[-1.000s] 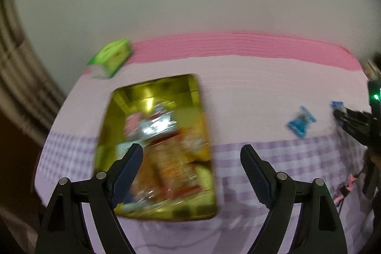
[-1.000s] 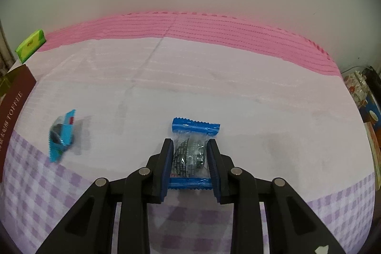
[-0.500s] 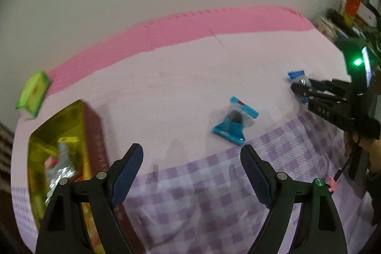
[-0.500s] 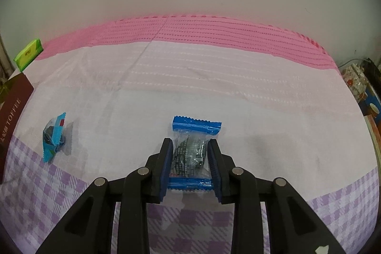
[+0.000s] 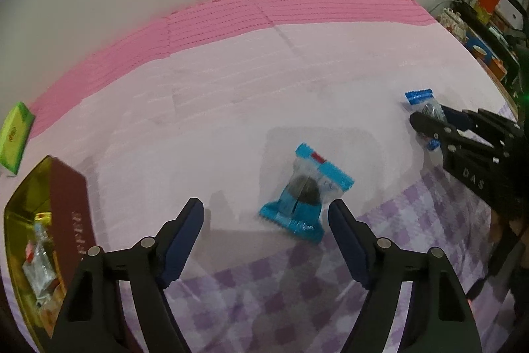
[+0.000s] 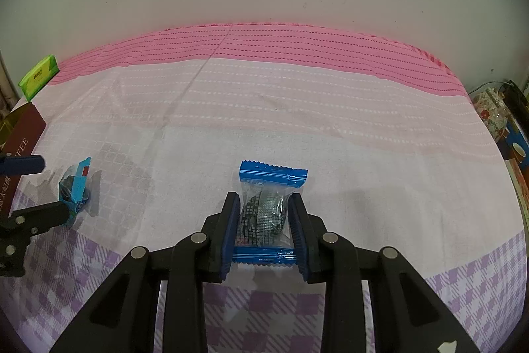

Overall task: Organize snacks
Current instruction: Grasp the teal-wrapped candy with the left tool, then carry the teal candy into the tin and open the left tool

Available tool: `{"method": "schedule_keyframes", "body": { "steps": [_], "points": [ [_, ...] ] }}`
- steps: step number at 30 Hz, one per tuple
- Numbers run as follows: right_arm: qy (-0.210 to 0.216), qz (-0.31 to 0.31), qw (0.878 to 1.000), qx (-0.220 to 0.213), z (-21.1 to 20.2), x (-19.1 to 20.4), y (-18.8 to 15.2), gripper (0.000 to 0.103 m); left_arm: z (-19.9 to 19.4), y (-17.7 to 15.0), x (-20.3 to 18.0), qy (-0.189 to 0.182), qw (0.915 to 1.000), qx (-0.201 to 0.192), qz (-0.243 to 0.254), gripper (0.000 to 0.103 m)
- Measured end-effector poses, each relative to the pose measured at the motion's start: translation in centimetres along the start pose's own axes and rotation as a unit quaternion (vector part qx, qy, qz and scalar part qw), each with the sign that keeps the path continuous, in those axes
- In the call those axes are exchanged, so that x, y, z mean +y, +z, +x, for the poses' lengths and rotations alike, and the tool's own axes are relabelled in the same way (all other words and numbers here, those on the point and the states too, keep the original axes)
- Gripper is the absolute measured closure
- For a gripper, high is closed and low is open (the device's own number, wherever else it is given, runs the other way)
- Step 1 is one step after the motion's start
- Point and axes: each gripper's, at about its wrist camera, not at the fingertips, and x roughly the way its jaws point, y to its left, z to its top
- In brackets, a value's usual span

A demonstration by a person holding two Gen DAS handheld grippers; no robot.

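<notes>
Two blue-ended snack packets are seen on the tablecloth (image 6: 297, 121), a woven sheet banded pink, pale and purple-checked. Left of the lighter packet, one gold tin (image 5: 20, 220) with a maroon outer wall is placed; lettering ending "FEE" is read on it, and crinkled wrappers lie inside. One green carton (image 6: 38, 80) lies beyond the tin; its label is too small to read. The left gripper (image 5: 266, 214) is held apart, jaws just closing, with the light-blue packet (image 5: 305, 191) lying between the fingers, untouched. Right of it, the right gripper (image 6: 264, 217) is clamped on the dark-blue packet (image 6: 264, 210), clear-windowed. "DAS" is read on that gripper's body.
</notes>
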Motion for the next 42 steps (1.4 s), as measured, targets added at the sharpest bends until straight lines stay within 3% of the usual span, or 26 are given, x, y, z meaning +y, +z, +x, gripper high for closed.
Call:
{"method": "schedule_keyframes", "body": {
  "steps": [3,11,13,15,20,42],
  "points": [
    [0.0,0.0,1.0,0.0,0.0,0.0,0.0,0.075,0.7,0.7,-0.3,-0.007,1.0,0.003,-0.002,0.029],
    [0.0,0.001,1.0,0.0,0.0,0.0,0.0,0.074,1.7,1.5,-0.4,-0.016,0.9996,0.003,-0.021,0.05],
    [0.0,0.001,1.0,0.0,0.0,0.0,0.0,0.074,1.6,1.3,-0.4,-0.015,0.9997,0.0,-0.021,0.062],
    [0.0,0.001,1.0,0.0,0.0,0.0,0.0,0.074,1.5,1.3,-0.3,-0.013,0.9997,-0.001,-0.022,0.068],
    [0.0,0.001,1.0,0.0,0.0,0.0,0.0,0.074,1.2,0.7,-0.2,-0.013,0.9994,-0.004,-0.031,0.074],
    [-0.002,0.002,1.0,0.0,0.1,-0.1,-0.1,0.071,-2.6,-1.8,0.0,0.037,0.9981,-0.01,-0.048,0.075]
  ]
}}
